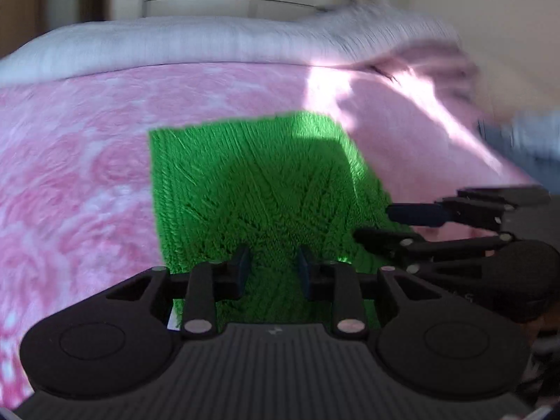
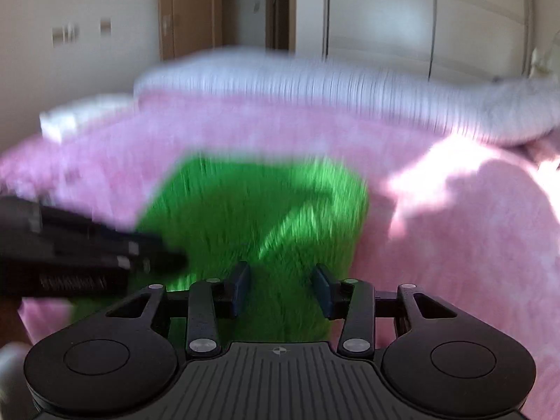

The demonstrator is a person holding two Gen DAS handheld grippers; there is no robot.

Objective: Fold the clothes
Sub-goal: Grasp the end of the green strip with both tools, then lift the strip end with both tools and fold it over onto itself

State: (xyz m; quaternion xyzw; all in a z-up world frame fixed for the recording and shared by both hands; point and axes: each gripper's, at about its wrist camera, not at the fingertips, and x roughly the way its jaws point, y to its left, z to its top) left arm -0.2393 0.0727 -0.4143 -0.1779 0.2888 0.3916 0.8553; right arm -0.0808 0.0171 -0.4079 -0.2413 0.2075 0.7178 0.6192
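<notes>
Close under both lenses lies the green knitted garment [image 1: 252, 192], folded into a rough rectangle and lying flat on the pink blanket [image 1: 77, 182] that covers the bed. Over its near edge hovers the left gripper [image 1: 273, 268], pitched downward, its two blue-padded fingers [image 1: 242, 269] a modest gap apart with only green knit showing through the gap; the pads press on nothing that can be seen. Just to its right, the right gripper [image 1: 399, 224] reaches in from the side, its dark fingers lying nearly level across the garment's right edge where green meets pink. From the right wrist view, the right gripper [image 2: 282, 288] likewise tilts down over the garment [image 2: 252, 210], its fingers [image 2: 325, 290] somewhat wider apart and holding nothing, while the left gripper [image 2: 168, 260] comes in from the left as a dark blurred shape with its tip over the green knit. Sunlight falls in a bright patch on the blanket to the right. At the far side a grey-white quilt [image 1: 196, 45] is bunched along the bed's edge, and pale wardrobe doors [image 2: 385, 10] stand beyond it.
</notes>
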